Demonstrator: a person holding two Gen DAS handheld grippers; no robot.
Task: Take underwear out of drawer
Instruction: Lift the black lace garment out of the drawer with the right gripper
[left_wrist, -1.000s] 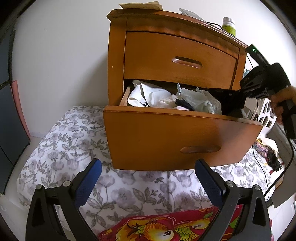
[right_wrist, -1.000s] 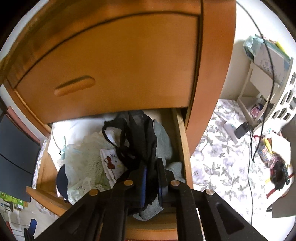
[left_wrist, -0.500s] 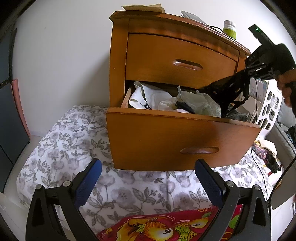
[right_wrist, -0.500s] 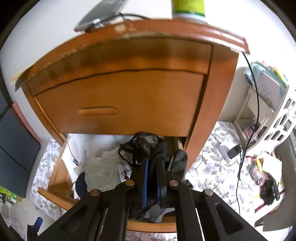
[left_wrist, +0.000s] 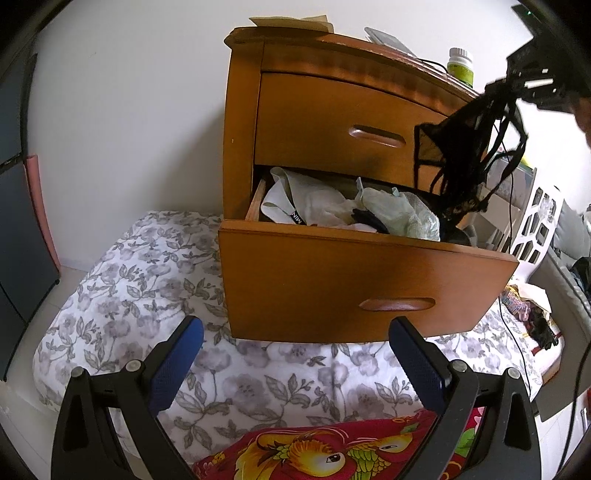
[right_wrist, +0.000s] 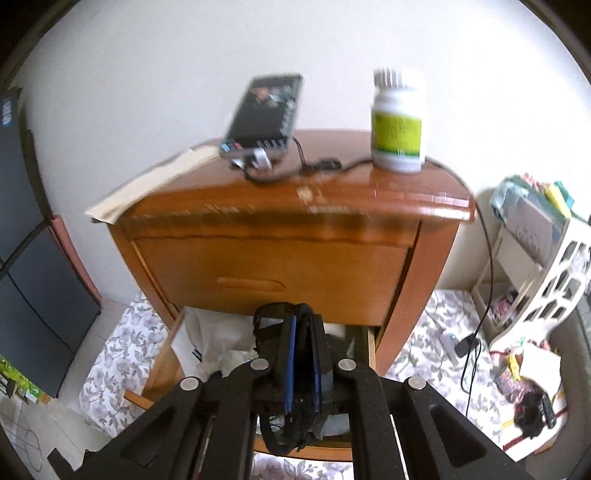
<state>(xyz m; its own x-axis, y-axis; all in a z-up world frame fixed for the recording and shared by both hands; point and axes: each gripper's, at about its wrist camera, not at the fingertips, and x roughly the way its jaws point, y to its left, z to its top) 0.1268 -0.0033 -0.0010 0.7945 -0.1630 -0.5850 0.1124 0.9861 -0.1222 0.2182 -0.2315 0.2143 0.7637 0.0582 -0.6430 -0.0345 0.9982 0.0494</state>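
Underwear: the black lace underwear (left_wrist: 463, 155) hangs in the air from the right gripper (right_wrist: 303, 354), in front of the closed upper drawer front and above the right end of the open drawer (left_wrist: 362, 280); its lowest lace looks about level with the clothes heaped in the drawer, and I cannot tell whether it touches them.
Handling: I judge it very light, limp and thin; the lace and the thin straps will stretch and could snag on the drawer edge or on other garments. It is not slippery or breakable, though the lace could tear.
Where to hold: a bunched fold of the cloth is safer than a single strap, and the grip appears to be on such a bunch.
Right jaws: closed tight on the black cloth, which wraps around both blue pads.
Right hand pose: raised near the level of the nightstand (right_wrist: 258, 206) top, gripper angled downward toward the drawer.
Left gripper (left_wrist: 295, 363): jaws wide apart and holding nothing, low in front of the drawer, over the flowered bedding (left_wrist: 147, 258).
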